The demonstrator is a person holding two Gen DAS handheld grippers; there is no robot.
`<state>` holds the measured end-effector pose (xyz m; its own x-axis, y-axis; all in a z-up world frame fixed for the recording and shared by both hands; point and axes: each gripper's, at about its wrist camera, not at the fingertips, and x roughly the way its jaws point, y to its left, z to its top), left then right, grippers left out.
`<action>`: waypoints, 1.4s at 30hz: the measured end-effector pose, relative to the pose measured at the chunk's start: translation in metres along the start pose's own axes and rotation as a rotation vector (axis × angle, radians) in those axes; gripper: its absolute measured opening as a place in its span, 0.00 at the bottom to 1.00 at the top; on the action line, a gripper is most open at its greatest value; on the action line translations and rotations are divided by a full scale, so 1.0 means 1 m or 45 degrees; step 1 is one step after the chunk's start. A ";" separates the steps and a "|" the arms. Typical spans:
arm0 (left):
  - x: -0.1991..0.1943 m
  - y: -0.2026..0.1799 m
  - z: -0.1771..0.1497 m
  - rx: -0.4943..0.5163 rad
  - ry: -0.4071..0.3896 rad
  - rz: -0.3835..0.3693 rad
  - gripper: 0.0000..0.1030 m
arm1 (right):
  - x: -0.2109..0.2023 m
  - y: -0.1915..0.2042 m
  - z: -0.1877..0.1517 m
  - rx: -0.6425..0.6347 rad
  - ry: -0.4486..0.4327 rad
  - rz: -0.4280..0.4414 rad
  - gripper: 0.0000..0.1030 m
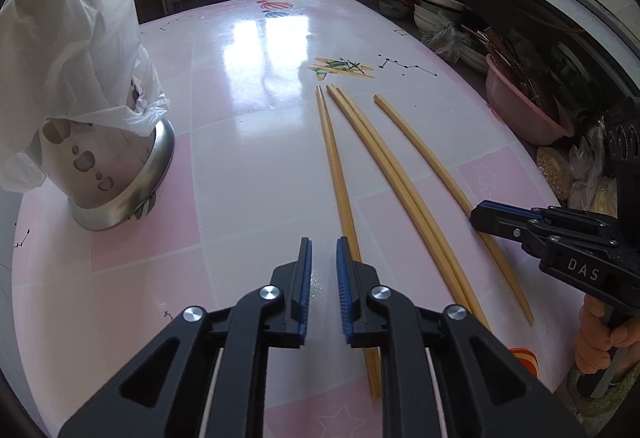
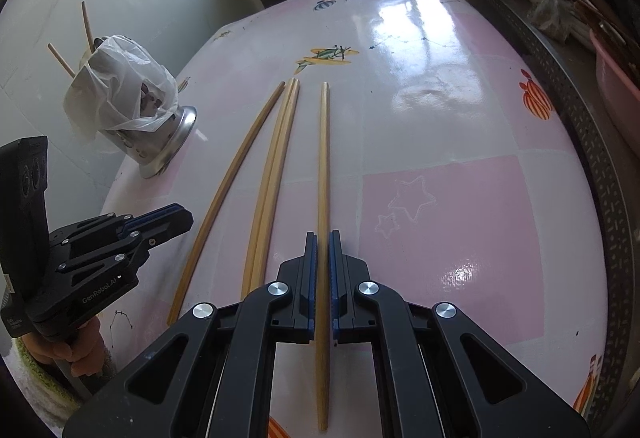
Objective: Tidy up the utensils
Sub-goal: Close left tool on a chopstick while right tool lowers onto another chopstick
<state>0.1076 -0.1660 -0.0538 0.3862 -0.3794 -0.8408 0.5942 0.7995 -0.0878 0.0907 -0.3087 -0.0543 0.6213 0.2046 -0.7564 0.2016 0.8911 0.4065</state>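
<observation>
Plastic bag (image 1: 76,50) drapes the metal utensil holder (image 1: 116,174), hiding most of what it holds; only two stick ends poke out. Four chopsticks (image 2: 276,158) lie side by side on the pink table (image 2: 452,246). Right gripper (image 2: 323,238) is clamped on the rightmost chopstick (image 2: 323,166). Left gripper (image 1: 323,244) has its fingers slightly apart, pinching nothing, beside the leftmost chopstick (image 1: 334,158). Cluttered shelves with bowls (image 1: 436,10) sit beyond.

tabletop (image 2: 440,86): glossy pink-and-white vinyl-looking cover, smooth, big window glare toward 12 o'clock
chopsticks (image 2: 323,166): pale wood or bamboo, matt, smooth
utensil holder (image 1: 120,194): brushed shiny metal with punched holes, over at 9 o'clock
bag (image 1: 72,50): thin crinkly white plastic
gripper pads (image 1: 343,278): ribbed blue rubbery strips on matt black plastic, shiny metal screws
</observation>
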 end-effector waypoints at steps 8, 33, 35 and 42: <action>0.013 -0.012 0.004 0.066 -0.005 0.051 0.14 | -0.004 -0.002 -0.004 0.014 0.010 0.000 0.04; 0.017 -0.019 0.005 0.075 -0.016 0.075 0.06 | -0.006 -0.005 -0.006 0.042 0.028 0.028 0.04; 0.013 -0.014 0.002 0.052 -0.005 0.079 0.06 | -0.006 -0.004 -0.008 0.048 0.033 0.031 0.04; -0.013 0.004 -0.025 -0.036 0.035 0.082 0.06 | -0.012 0.002 -0.019 0.036 0.066 0.025 0.04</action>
<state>0.0873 -0.1463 -0.0567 0.4032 -0.3142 -0.8595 0.5485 0.8348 -0.0479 0.0689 -0.3016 -0.0541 0.5857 0.2432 -0.7732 0.2116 0.8750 0.4355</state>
